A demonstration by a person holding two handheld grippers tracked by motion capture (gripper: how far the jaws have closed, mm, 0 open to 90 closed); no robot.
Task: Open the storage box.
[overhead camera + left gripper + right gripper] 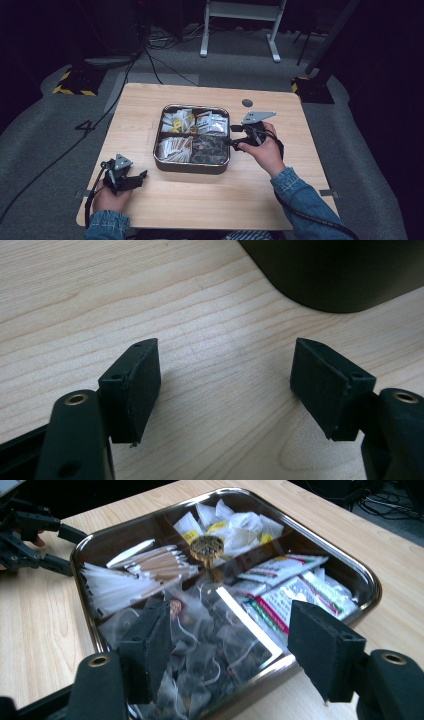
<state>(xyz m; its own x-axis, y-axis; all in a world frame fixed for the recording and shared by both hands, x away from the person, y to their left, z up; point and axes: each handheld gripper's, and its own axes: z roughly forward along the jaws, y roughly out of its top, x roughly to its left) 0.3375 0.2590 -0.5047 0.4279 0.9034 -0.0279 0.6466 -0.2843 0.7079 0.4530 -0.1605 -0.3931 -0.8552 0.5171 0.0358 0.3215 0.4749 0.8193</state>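
Metal tray (159,145) sits mid-frame, long axis running up-down; right gripper (231,141) at its right edge and left gripper (144,175) lower left both gape empty.

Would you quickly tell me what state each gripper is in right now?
Left gripper: open, nothing between its jaws, over bare table.
Right gripper: open, holding nothing, poised over the tray.

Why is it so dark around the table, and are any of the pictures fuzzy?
High view: light falls on the table alone, the room behind stays black. Left gripper view: sharp wood grain, soft shadows under the jaws. Right gripper view: the tray rim shines with glare, and the near jaws look a little blurred.
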